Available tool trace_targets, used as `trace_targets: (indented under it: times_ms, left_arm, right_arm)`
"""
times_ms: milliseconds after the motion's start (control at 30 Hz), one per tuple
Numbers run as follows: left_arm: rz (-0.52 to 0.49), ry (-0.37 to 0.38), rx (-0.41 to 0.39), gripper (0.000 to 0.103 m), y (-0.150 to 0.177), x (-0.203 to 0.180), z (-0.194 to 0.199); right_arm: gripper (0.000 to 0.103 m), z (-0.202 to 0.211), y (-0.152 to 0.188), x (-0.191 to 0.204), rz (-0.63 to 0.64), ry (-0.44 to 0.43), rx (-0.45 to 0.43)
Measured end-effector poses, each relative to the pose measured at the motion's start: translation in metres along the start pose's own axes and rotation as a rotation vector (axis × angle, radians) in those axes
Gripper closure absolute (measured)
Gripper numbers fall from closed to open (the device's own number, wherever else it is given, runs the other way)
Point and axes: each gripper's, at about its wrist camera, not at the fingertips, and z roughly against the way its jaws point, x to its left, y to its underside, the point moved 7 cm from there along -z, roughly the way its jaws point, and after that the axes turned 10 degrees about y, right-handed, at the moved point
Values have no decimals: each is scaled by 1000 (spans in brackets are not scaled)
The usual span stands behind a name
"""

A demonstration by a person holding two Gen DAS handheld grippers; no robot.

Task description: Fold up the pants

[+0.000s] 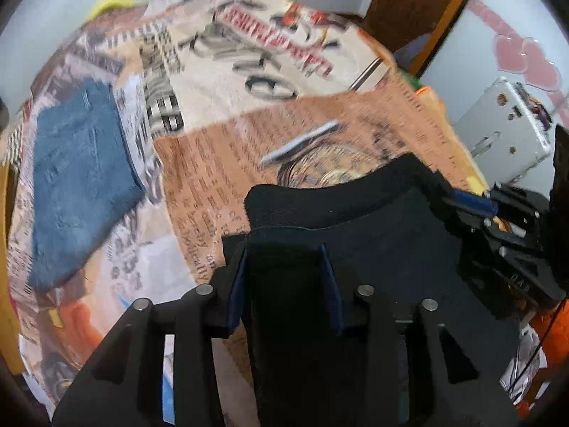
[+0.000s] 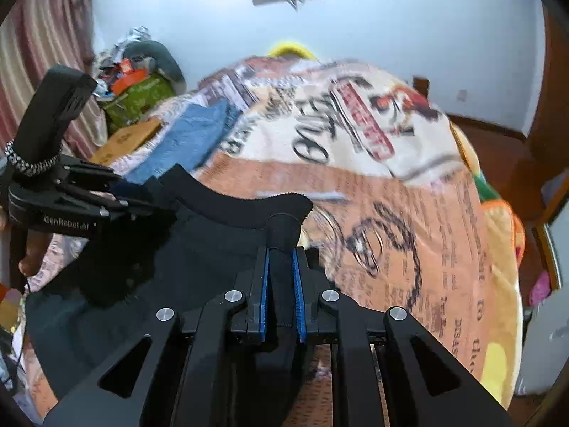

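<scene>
Black pants [image 2: 199, 249] bunched, waistband [image 2: 242, 206] arched.

Probably a home bedroom: blanket-covered bed [image 2: 409, 213], curtain [image 2: 39, 53], cluttered corner.

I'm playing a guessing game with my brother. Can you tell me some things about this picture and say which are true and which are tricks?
1. The right gripper is pinching the black pants. True.
2. The pants being held are bright red. False: they are black.
3. Folded blue jeans lie on the blanket. True.
4. The blanket is plain white. False: it has newspaper-style print in orange and cream.
5. The left gripper is far away from the pants. False: its fingers straddle the black fabric.
</scene>
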Motion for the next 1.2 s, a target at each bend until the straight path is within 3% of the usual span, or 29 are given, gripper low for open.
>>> trace_targets:
  times_ms: [100,233,367,500,700,900,1000,1133,1200]
  left_arm:
    - [14,-17,23,54,4,6,-14]
    - [29,-33,9,51,-1,10,8]
    - [-14,-163,-106,50,-10,11,60]
    - [-74,-144,-149,49,-2,-9,92]
    - [-131,-63,-111,48,41,-48,80]
    - [-148,-94,2,47,101,-47,46]
    - [-91,-70,-44,39,120,-36,59]
    - [-15,-156,-111,29,142,-12,81]
    - [35,-157,-129,28,156,0,87]
  right_arm:
    - [91,-21,12,-4,-27,6,57]
    - [86,-9,5,-6,-33,4,77]
    - [80,15,-3,-11,-45,30,53]
    - [72,40,-3,-4,-53,-31,23]
    - [71,54,20,29,-5,-99,56]
    - [70,47,66,47,57,-79,122]
    - [69,59,79,46,63,-59,94]
    - [70,74,87,39,22,-55,75]
    - [70,81,91,34,-7,-47,61]
